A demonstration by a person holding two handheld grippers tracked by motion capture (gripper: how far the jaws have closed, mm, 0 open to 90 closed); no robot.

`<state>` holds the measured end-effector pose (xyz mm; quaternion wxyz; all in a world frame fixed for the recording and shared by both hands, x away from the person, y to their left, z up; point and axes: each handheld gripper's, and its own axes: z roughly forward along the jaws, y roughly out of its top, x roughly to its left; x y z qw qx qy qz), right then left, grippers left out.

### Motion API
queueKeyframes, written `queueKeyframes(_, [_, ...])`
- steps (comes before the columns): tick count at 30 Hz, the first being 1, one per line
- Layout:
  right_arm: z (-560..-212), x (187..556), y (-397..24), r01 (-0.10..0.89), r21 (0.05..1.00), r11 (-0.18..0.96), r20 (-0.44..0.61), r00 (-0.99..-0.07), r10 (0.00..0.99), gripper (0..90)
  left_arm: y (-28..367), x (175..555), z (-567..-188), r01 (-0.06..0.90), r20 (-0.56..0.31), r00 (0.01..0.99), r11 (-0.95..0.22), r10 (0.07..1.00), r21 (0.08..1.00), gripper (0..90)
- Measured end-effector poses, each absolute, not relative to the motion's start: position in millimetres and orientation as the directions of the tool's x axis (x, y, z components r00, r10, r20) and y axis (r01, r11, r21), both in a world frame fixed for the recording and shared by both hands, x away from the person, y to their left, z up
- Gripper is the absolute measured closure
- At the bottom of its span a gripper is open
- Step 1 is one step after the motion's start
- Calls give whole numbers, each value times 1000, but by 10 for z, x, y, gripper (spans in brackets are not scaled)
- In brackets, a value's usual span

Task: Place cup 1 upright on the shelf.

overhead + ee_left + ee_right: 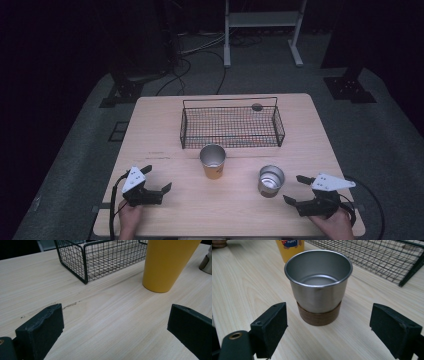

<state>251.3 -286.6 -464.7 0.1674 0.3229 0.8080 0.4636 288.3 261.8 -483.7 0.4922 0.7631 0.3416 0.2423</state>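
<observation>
Dark floor is showing around the wooden table [165, 115]. Nothing is sitting in the basket [231, 127] at twelve o'clock yet. Both cups are waiting: the steel cup [271, 181] and the yellow cup [213, 161]. The right gripper [294, 189] is facing the steel cup at nine o'clock, jaws spread, pinching nothing. The left gripper [156, 178] is resting, jaws spread.

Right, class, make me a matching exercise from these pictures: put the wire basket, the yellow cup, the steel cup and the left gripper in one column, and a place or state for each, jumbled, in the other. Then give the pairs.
Column one:
1. wire basket
2. yellow cup
3. steel cup
4. left gripper

Column two:
A. upright on a brown base, just in front of the right gripper
B. at the far middle of the table
C. jaws open over bare wood, nothing between them
D. upright near the table's centre, just in front of the basket

Pairs: 1-B, 2-D, 3-A, 4-C
</observation>
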Motion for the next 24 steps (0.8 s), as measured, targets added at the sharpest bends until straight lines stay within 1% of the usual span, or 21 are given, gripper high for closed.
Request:
queueKeyframes(8, [-4639,2564,-2767,375,849,372,30,-737,676,136,2625,2886,-4837,282,28,650,-276,759,919,0])
queueKeyframes(12, [-4631,2585,-2712,362,850,384,20,-748,663,134,2626,2885,-4837,282,27,650,-274,759,919,0])
queueKeyframes(24, [-4612,2699,-2548,383,822,420,22,-760,650,130,2626,2883,-4835,280,29,651,-276,758,920,0])
